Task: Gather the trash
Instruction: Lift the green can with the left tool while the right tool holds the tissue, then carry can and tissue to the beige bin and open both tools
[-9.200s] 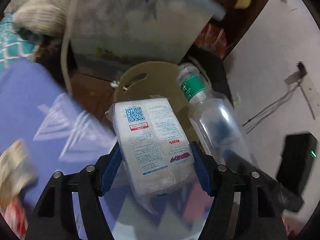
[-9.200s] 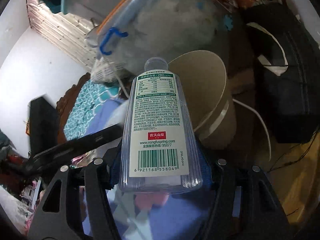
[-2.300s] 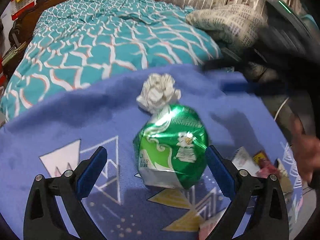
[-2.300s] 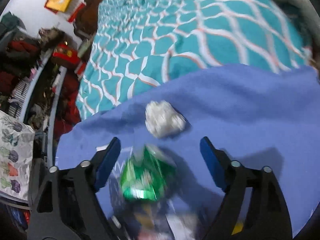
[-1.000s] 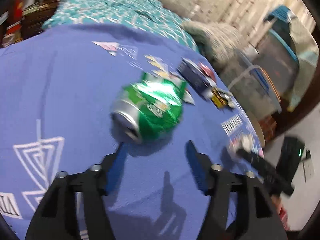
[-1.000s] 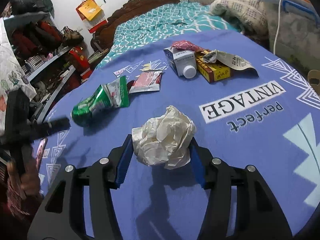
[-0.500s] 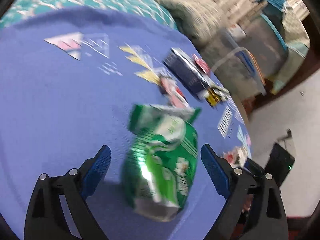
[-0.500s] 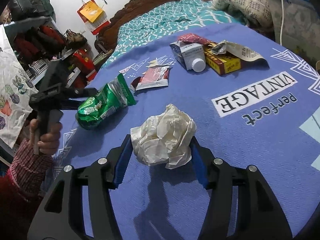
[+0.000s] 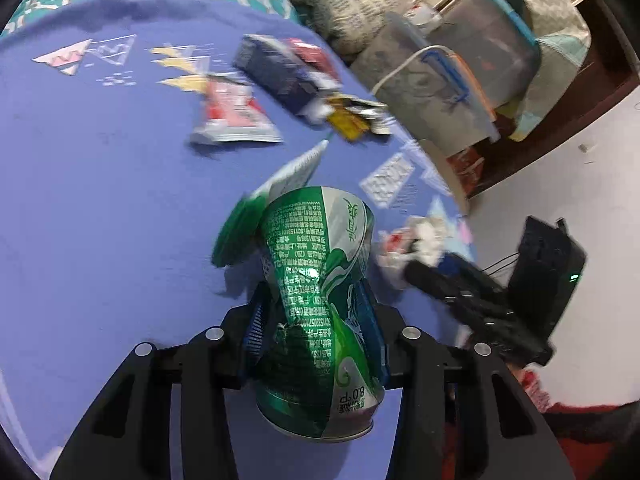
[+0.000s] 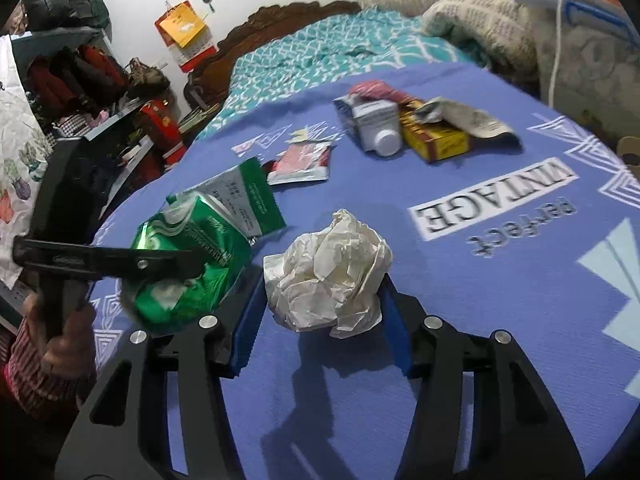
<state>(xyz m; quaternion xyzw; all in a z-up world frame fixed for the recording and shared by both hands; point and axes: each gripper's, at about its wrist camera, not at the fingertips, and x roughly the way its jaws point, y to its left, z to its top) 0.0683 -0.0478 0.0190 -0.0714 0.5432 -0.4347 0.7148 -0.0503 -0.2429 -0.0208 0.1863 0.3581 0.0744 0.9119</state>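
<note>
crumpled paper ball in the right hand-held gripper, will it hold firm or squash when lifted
The crumpled paper ball looks loosely wadded, so it will probably squash between the right hand-held gripper pads. It is likely very light. Its irregular folds should resist rolling, but a loose flap may slip.

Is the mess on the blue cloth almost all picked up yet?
Not yet. Nothing in view looks binned. In hand: the left gripper has just closed on the crushed green can, and the right gripper holds the paper ball. Still lying on the cloth: red wrapper, white bottle, yellow box.

Two wrist fisheyes, close, angled down, sharing blue cloth (image 9: 100, 200), green can (image 10: 188, 264)
</note>
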